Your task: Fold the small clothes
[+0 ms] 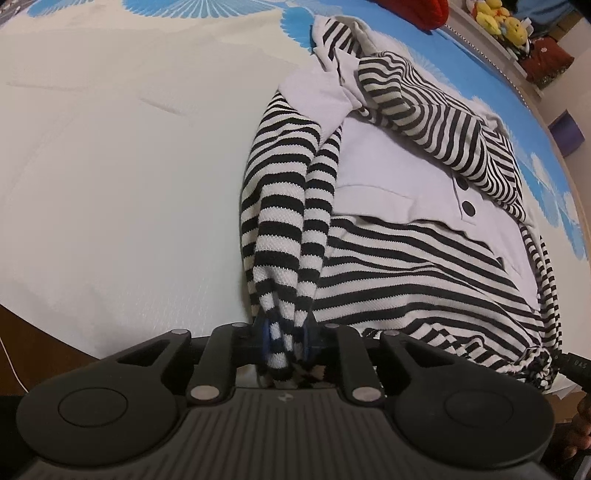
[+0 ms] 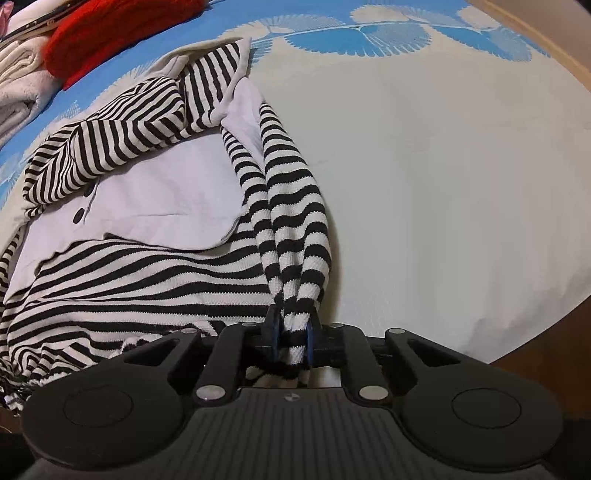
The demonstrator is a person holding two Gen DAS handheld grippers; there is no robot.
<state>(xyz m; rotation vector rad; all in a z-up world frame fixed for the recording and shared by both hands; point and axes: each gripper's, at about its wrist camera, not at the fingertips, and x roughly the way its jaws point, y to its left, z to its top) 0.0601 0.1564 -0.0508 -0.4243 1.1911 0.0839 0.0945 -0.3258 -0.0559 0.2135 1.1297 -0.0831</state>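
A small black-and-white striped top [image 1: 406, 258] with a plain white chest panel and black buttons lies on a white and blue patterned cloth [image 1: 110, 166]. It also shows in the right wrist view [image 2: 129, 266]. My left gripper [image 1: 286, 338] is shut on a bunched striped edge of the top at its left side. My right gripper [image 2: 291, 334] is shut on a bunched striped edge at its right side. Both held edges are lifted slightly, with folds running up toward the collar.
A red fabric item [image 2: 110, 33] and folded white cloth [image 2: 18, 74] lie at the far side. Yellow plush toys [image 1: 498, 18] sit on a shelf beyond. The brown surface edge [image 2: 546, 350] shows near the cloth's border.
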